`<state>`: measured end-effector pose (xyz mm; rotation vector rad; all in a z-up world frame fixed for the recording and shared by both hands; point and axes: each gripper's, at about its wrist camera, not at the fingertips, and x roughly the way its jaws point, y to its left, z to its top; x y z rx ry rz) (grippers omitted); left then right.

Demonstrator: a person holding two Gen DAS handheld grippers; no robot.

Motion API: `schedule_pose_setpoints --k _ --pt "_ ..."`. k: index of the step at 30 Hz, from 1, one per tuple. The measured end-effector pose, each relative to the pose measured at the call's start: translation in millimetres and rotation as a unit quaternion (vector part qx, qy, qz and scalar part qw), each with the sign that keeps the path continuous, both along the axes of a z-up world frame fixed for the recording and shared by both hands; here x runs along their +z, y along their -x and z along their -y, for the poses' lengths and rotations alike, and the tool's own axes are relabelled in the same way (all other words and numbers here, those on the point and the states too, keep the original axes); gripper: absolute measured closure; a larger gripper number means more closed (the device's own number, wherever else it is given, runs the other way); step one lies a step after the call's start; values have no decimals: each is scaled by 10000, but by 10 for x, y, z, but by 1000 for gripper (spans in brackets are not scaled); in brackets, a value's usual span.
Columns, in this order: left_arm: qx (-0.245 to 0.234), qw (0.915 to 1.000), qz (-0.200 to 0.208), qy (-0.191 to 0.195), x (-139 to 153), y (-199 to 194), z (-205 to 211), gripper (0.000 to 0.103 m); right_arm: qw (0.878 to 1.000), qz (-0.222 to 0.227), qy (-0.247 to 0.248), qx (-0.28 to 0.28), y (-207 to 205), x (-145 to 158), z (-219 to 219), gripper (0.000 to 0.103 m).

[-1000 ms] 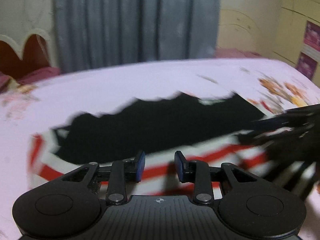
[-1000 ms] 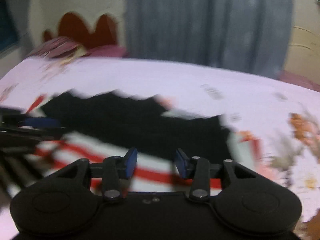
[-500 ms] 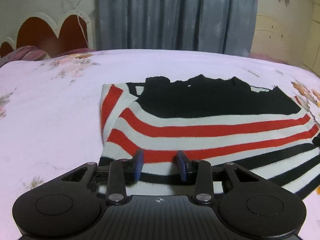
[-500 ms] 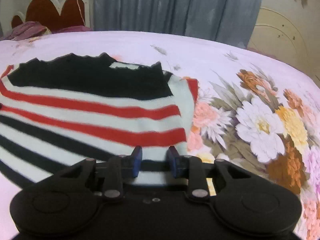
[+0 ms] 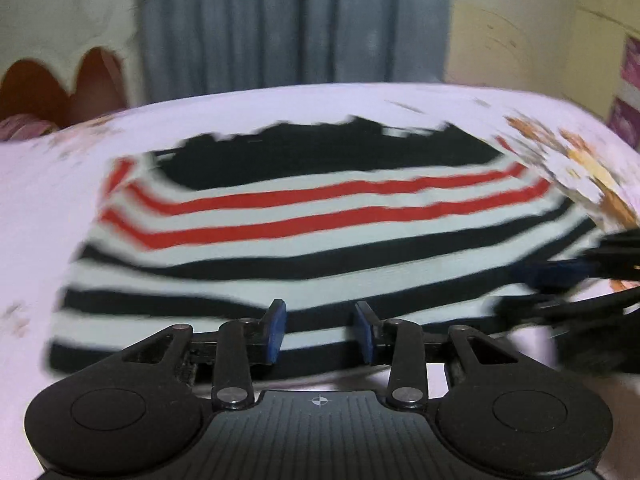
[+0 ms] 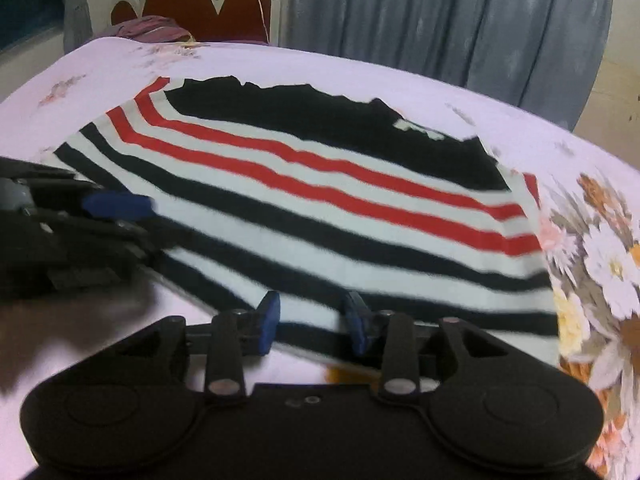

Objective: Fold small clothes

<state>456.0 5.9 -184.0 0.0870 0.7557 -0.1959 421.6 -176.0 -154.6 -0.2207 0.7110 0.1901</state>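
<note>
striped sweater [image 5: 312,240] spread flat on the bed [image 5: 48,184], near hem toward both cameras, black top panel at the far edge. left gripper [image 5: 320,330] parted over the near hem, nothing pinched between its blue pads. right gripper [image 6: 310,322] likewise at the hem, jaws opening, striped fabric showing in the gap but no pad pressing on it; so released on both sides, neither grasping cloth. risks from here, as a judgement: closing on only the top layer of knit and lifting a single ply, leaving the underside behind and the fold crooked; grabbing at uneven points along the hem, so stripes end up skewed when carried over; catching the floral bedsheet [image 6: 600,264] together with the hem, since soft bedding gives under the fingers; crowding of the two tools, each visible at the edge of the other's view, close enough to knock together if brought inward. left view smeared, so exact contact with the hem hard to tell there. look of the garment: thick, fuzzy knit, white ground with black bands near the hem, two red bands above, then solid black with a jagged far outline; small white patch near the far right corner; lying mostly smooth, edges slightly wavy.
</note>
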Motion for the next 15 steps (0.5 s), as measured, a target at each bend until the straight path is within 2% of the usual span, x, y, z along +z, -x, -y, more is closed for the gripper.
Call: schedule_pose_setpoints --k 3,5,7,10,11,13,15 --pt "463 9989 47 -11 -11 48 -459 66 9971 138 49 -746 130 82 377 71" --pt "719 9974 30 -10 -43 81 -721 66 9913 28 -36 -1314 208 35 785 72" --pt "777 9966 -40 272 -55 82 -827 66 9903 -30 -447 -1316 294 -7 1029 72" --pt "851 9964 8 18 -1 45 -677 66 9920 -57 -150 -1249 258 62 894 76" --pt "902 9959 26 -14 9 45 -655 66 9915 35 -214 -1281 283 108 872 81" --pt "975 9951 -117 -87 -28 35 -659 66 9897 234 -310 -1375 313 162 861 82" --pt "980 9951 -104 -116 -22 36 -646 66 9889 -147 -205 -1463 205 16 929 82"
